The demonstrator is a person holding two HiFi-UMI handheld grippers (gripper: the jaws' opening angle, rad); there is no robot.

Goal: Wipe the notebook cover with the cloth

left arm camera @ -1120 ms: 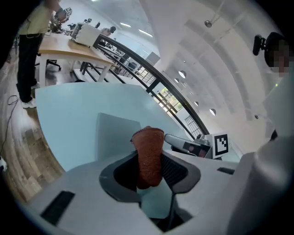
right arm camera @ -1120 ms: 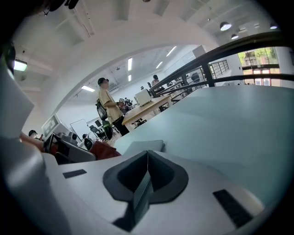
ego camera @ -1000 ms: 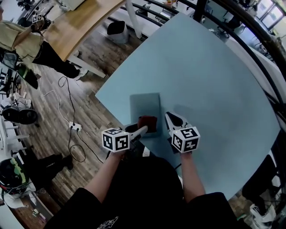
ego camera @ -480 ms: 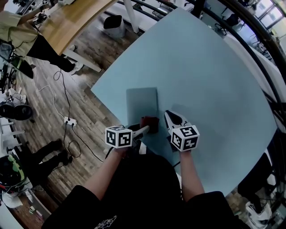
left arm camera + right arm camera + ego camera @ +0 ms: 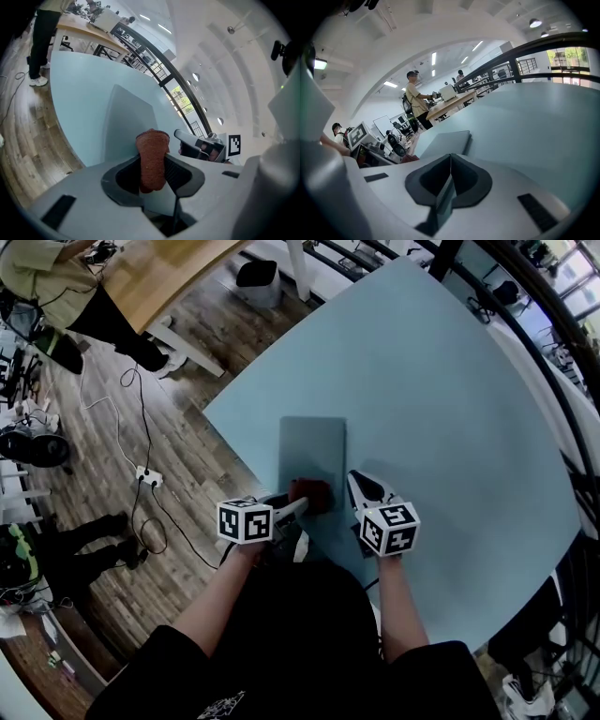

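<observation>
Your left gripper (image 5: 298,509) clamps a rust-brown fabric cloth (image 5: 152,150) at the flat grey-blue notebook's (image 5: 312,451) 6 o'clock edge; your right gripper (image 5: 362,488), closed and empty at 4 o'clock, seems to pin nothing, so wiping may slide the notebook.

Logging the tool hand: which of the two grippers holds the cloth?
The left gripper: its jaws are shut on the reddish-brown cloth, at the notebook's near end. The right gripper's jaws are shut on nothing.

Grey-blue notebook (image 5: 313,448) flat, closed; rust-brown cloth (image 5: 310,495) bunched on its near end.
</observation>
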